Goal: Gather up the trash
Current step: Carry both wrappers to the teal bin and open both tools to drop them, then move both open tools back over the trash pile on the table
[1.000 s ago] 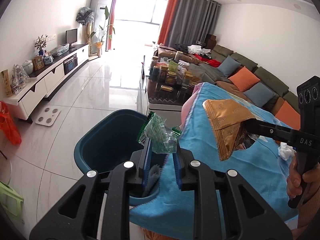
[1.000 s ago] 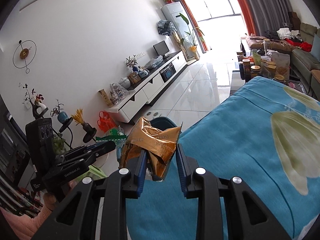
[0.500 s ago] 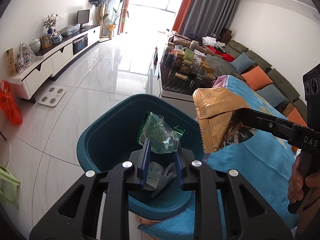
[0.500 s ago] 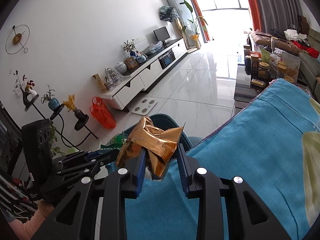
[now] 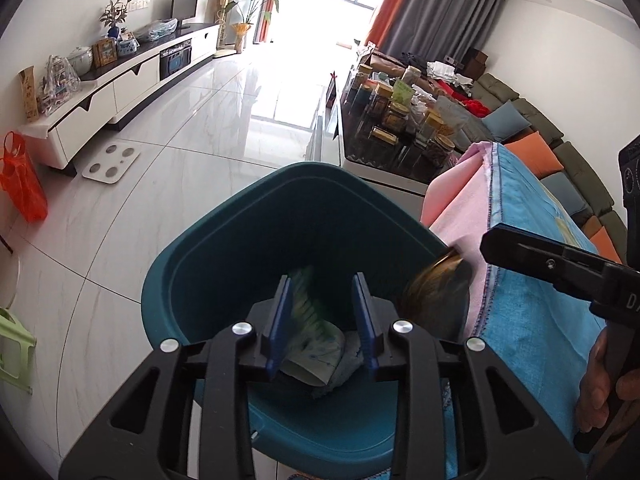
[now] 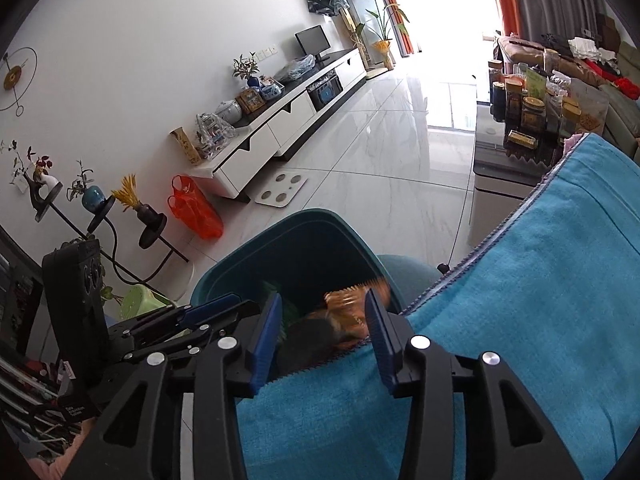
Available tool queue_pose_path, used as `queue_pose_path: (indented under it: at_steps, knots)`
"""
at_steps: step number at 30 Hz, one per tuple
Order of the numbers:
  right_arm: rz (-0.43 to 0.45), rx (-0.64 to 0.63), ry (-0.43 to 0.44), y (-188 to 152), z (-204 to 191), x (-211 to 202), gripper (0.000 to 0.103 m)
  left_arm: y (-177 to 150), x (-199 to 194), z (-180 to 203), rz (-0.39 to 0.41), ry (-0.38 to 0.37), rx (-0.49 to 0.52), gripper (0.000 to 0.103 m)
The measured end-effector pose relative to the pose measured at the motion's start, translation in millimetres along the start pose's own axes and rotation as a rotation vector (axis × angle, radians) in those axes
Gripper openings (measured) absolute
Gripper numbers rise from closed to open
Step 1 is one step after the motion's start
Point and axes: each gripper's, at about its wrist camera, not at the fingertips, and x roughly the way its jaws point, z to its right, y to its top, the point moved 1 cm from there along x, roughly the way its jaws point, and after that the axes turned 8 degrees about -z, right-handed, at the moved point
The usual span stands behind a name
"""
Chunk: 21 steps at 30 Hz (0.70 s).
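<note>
Hovering over the teal bin (image 5: 224, 264), both grippers. Left gripper (image 5: 326, 316): jaws opening, moderately parted, blurred green wrapper (image 5: 310, 320) between the pads, contact unclear. Right gripper (image 6: 322, 334): jaws opening, wider, blurred gold wrapper (image 6: 348, 308) between them above the bin's rim, beside the blue cloth (image 6: 540, 280). Crumpled tissue (image 5: 352, 356) inside the bin.

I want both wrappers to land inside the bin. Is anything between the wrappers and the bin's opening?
Nothing visible. Both grippers' jaws are opening above the open teal bin; the green wrapper and gold wrapper, blurred, are already over its mouth. The blue cloth only borders the rim.
</note>
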Motion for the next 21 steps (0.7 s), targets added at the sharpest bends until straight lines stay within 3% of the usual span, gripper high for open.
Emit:
queue_pose_path:
  at_steps: [5,10,17,21]
  knots:
    - [0.036,0.016,0.02,-5,8,-17,0.046,-1,-7,4,0.03,0.02,0.009,0.045]
    - [0.105,-0.006,0.02,-22,10,-54,0.051,-6,-40,22,0.131,0.037,0.061,0.065]
    - [0.209,-0.04,0.007,-61,17,-112,0.055,-23,-87,64,0.256,0.005,0.17,0.078]
    - [0.266,-0.039,-0.026,-91,25,-145,0.06,-41,-103,96,0.283,-0.06,0.247,0.086]
